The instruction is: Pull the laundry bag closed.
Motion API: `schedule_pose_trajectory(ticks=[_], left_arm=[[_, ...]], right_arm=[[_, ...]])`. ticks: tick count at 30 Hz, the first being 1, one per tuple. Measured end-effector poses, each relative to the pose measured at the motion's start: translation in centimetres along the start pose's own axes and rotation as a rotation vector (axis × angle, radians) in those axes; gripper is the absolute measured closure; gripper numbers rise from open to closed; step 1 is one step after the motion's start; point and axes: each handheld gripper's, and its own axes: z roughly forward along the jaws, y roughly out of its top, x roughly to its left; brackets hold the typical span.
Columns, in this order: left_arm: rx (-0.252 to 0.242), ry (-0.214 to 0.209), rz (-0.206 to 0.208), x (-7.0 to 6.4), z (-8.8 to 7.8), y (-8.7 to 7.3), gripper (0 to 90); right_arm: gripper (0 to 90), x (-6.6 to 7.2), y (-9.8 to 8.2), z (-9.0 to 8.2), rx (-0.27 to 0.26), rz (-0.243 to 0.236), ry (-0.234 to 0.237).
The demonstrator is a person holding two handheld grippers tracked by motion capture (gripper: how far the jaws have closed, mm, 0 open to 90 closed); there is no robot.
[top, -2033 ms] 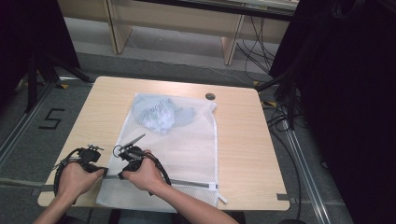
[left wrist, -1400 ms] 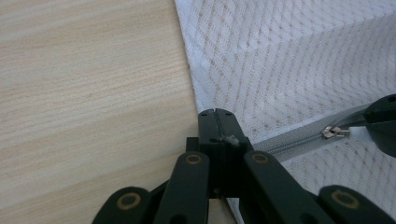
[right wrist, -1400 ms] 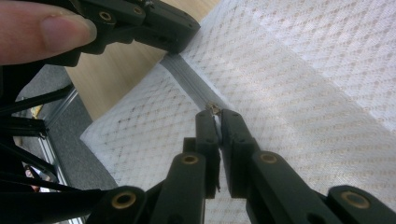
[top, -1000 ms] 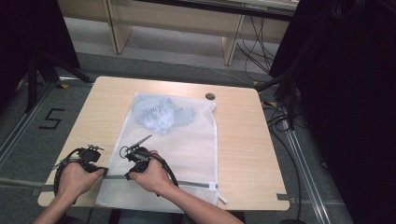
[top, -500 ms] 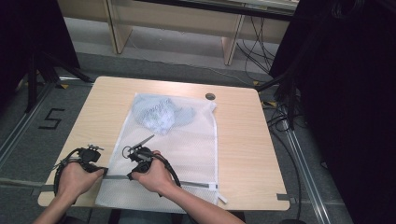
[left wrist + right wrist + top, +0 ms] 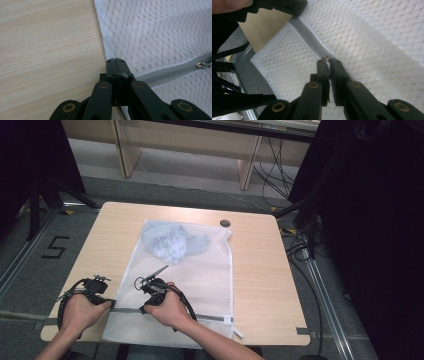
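A white mesh laundry bag [image 6: 200, 270] lies flat on the wooden table [image 6: 260, 270], with bluish crumpled clothing [image 6: 172, 242] inside its far end. A grey zipper [image 6: 210, 316] crosses the bag near the front edge. My left gripper [image 6: 111, 304] is shut on the bag's left edge at the zipper's end [image 6: 116, 62]. My right gripper [image 6: 145, 308] is shut on the small metal zipper pull [image 6: 325, 58], a short way right of the left gripper. From the left gripper view the pull [image 6: 202, 64] shows farther along the grey tape.
A small dark round object [image 6: 225, 223] sits on the table beyond the bag's far right corner. The bag's front edge hangs near the table's front edge. Grey floor with rails surrounds the table; black stands are at both sides.
My right gripper has slid a little to the right along the zipper, away from the left gripper. The left gripper has stayed on the bag's edge.
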Motion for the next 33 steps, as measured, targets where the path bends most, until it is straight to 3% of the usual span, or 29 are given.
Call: schedule_pose_trajectory(ticks=[5,7,10,11,12,16,17,19,21,22,29,30,33], left_arm=[[-0.001,0.0,-0.001,0.0,0.0,0.0,89.8],[-0.001,0.0,0.0,0.0,0.01,0.0,89.8],[0.0,0.0,0.0,0.0,0.0,0.0,89.8],[-0.001,0.0,-0.001,0.01,0.0,0.0,89.8],[-0.001,0.0,-0.001,0.02,0.01,0.0,89.8],[-0.001,0.001,-0.001,0.0,0.01,0.01,89.8],[0.0,0.001,0.0,-0.01,0.0,0.01,89.8],[-0.001,0.0,-0.001,0.01,0.0,0.0,89.8],[-0.001,-0.001,-0.001,0.01,0.01,0.0,89.8],[-0.001,0.0,-0.001,0.01,0.01,0.0,89.8],[-0.001,0.0,0.0,0.0,0.0,0.0,89.8],[0.001,0.001,0.001,-0.01,0.0,0.01,89.8],[0.002,0.004,0.001,-0.02,-0.01,0.01,89.8]], right_arm=[[87.1,-0.43,-0.13,-0.09,-0.02,-0.039,-0.015],[87.1,-0.28,-0.21,-0.15,-0.018,-0.001,-0.007],[87.0,-0.25,-0.23,-0.18,-0.019,0.001,-0.011],[87.1,-0.5,-0.21,-0.19,-0.031,-0.044,-0.014],[87.1,-0.3,-0.29,-0.28,-0.019,-0.005,-0.016],[87.1,-0.34,-0.31,-0.51,-0.008,-0.001,-0.019],[87.1,-0.61,-0.27,-0.48,-0.022,-0.046,-0.014],[87.1,-0.42,-0.32,-0.55,-0.018,-0.023,-0.019],[87.1,-0.46,-0.32,-0.58,-0.021,-0.033,-0.023],[87.1,-0.25,-0.36,-0.71,-0.012,0.008,-0.014],[87.1,-0.39,-0.29,-0.72,-0.005,-0.007,-0.032],[87.1,-0.26,-0.31,-0.79,0.005,0.02,-0.031],[87.1,-0.41,-0.38,-0.79,0.001,0.029,-0.031]])
